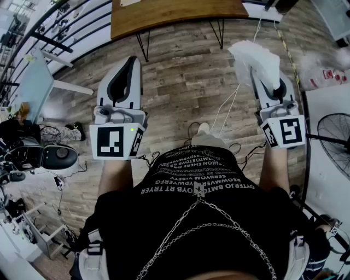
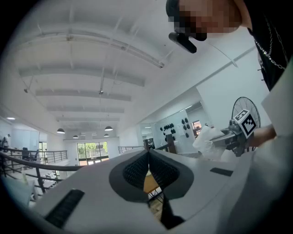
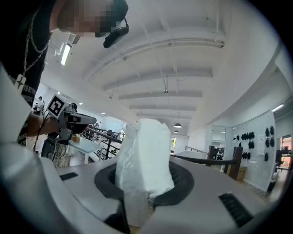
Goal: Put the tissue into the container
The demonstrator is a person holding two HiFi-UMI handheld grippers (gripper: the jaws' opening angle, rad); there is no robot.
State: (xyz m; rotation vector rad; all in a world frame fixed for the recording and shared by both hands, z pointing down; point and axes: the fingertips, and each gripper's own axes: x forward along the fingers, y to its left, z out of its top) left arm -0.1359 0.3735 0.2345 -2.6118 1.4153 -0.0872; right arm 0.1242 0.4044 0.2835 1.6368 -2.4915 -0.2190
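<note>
The tissue (image 3: 145, 153) is a white pack in clear plastic wrap, and it stands up between the jaws of my right gripper (image 3: 146, 185), which is shut on it. In the head view the tissue (image 1: 256, 54) sticks out past the right gripper (image 1: 267, 75) at the upper right, over the wooden floor. My left gripper (image 1: 130, 64) is held level at the left; its tips meet with nothing between them (image 2: 148, 154). Both grippers point upward toward the ceiling. From the left gripper view the tissue (image 2: 207, 141) shows at the far right. No container shows in any view.
A wooden table (image 1: 175, 15) on black wire legs stands ahead at the top. A floor fan (image 1: 334, 143) and a white surface (image 1: 328, 106) are at the right. At the left are a pale table (image 1: 34, 82), a railing and gear; cables (image 1: 221, 112) trail on the floor.
</note>
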